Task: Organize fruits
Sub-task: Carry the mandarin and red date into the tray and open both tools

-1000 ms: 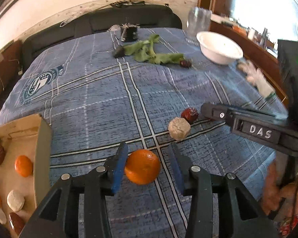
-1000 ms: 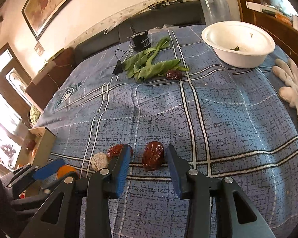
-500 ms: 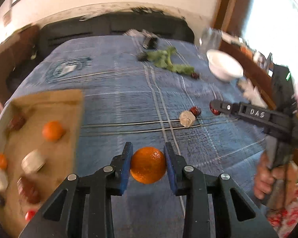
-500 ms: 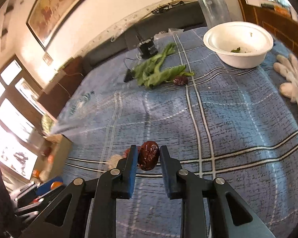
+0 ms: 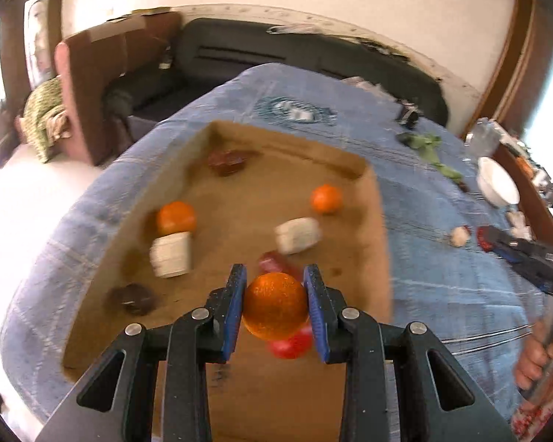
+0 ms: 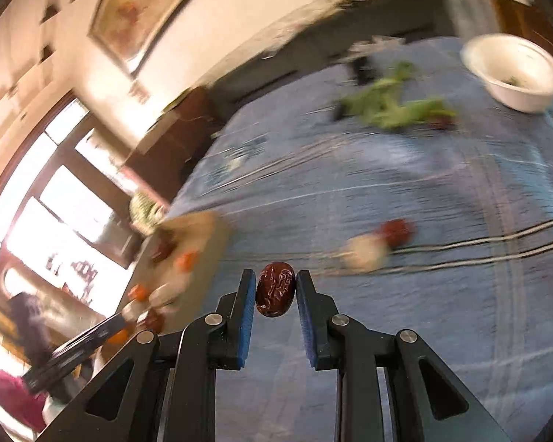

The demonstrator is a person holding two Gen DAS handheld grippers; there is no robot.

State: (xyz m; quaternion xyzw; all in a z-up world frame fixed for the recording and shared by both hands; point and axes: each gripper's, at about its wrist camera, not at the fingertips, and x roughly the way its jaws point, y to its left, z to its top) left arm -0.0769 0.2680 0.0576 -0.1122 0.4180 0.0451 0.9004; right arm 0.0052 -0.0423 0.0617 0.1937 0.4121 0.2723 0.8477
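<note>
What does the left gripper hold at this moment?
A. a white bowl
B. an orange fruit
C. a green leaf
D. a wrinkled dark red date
B: in the left wrist view the left gripper is shut on the orange fruit, above the cardboard box.

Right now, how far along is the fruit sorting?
Done: the cardboard box already holds oranges, pale pieces and dark dates.
In hand: the left gripper is shut on an orange over the box; the right gripper is shut on a date above the cloth.
Left: a pale piece and a red fruit on the tablecloth, plus a dark fruit by the greens.
</note>
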